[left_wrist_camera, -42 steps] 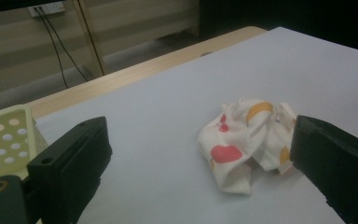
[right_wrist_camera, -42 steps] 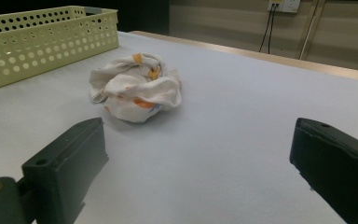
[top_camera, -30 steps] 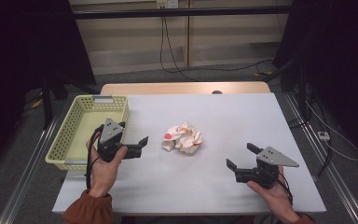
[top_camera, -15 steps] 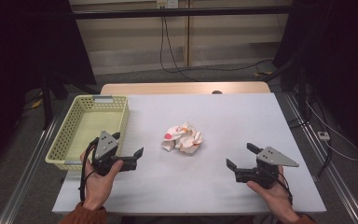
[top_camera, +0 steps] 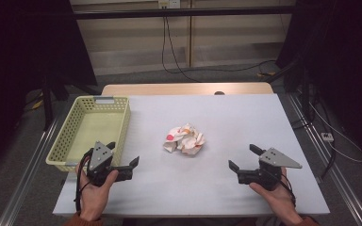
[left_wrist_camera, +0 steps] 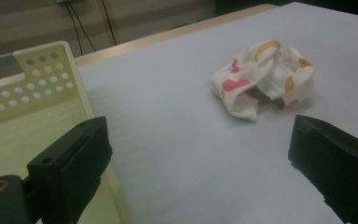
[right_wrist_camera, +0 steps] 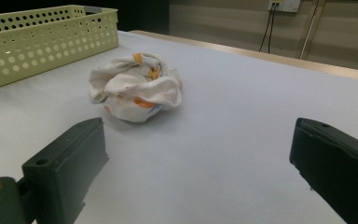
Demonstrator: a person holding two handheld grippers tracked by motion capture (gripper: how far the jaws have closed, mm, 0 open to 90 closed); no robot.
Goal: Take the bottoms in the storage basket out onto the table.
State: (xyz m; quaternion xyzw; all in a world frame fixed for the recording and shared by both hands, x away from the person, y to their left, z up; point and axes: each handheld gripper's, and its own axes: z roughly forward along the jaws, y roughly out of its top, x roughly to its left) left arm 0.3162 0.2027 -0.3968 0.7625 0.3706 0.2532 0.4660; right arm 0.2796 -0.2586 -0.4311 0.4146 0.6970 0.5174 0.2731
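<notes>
A crumpled white cloth with red and orange spots (top_camera: 185, 139) lies in the middle of the white table (top_camera: 226, 117). My left gripper (top_camera: 122, 154) is held low at the front left, beside the near corner of a yellow-green basket (top_camera: 125, 120). It stands open and empty. In the left gripper view the cloth (left_wrist_camera: 263, 77) lies ahead, beyond the right jaw. My right gripper (top_camera: 243, 157) is at the front right, open and empty. It points toward the cloth (right_wrist_camera: 137, 86), which sits well short of its jaws.
The perforated basket (right_wrist_camera: 42, 42) stands along the table's left edge, and its rim (left_wrist_camera: 37, 88) is close to my left jaw. A wooden strip runs along the table's far edge. Cables hang down the wall behind.
My left gripper has drawn back toward the person and down to the left, away from the cloth. The right gripper and the cloth have stayed put.
</notes>
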